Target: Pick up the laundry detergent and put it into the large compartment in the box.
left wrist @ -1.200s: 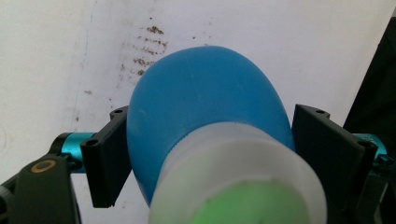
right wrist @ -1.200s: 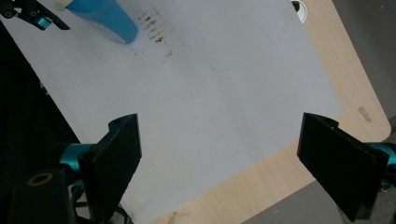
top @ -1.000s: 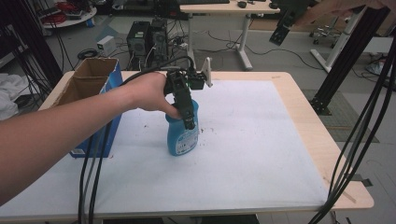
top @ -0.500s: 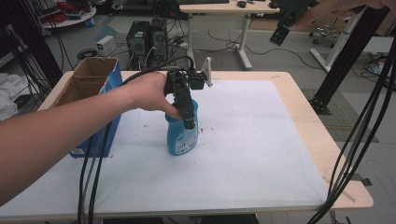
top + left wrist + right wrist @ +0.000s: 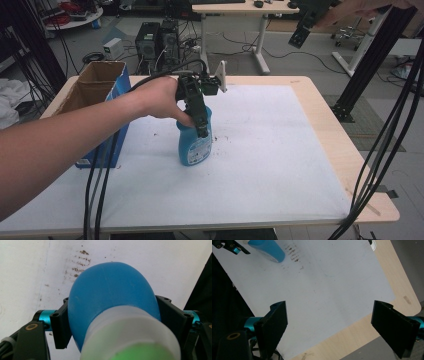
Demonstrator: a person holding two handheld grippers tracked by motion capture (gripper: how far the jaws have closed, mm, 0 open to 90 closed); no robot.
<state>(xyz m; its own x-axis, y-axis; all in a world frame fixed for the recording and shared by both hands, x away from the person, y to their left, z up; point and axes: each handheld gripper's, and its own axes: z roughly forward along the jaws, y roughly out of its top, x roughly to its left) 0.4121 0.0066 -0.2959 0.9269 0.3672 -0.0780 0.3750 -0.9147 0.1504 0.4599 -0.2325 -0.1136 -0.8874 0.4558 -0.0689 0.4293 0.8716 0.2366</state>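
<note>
White paper-covered tabletop [image 5: 280, 165], blue plastic bottle with pale cap [image 5: 195, 142] upright near its middle beside open cardboard box [image 5: 97, 87], left gripper [image 5: 201, 131] just closing round bottle's shoulder, right gripper [image 5: 329, 332] gaping idle; next: firm squeeze, then lift

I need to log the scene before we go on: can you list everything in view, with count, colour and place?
bottle: one, blue with a pale cap, upright on the white mat, left of centre.
cardboard box: one, brown and blue, open, at the table's left edge.
mat: one, white, covering the table, brown specks near the bottle.
table: one, light wood.
left gripper: one, black, jaws have just been closing, either side of the bottle's body.
right gripper: one, black, jaws wide apart, raised above the table.
</note>
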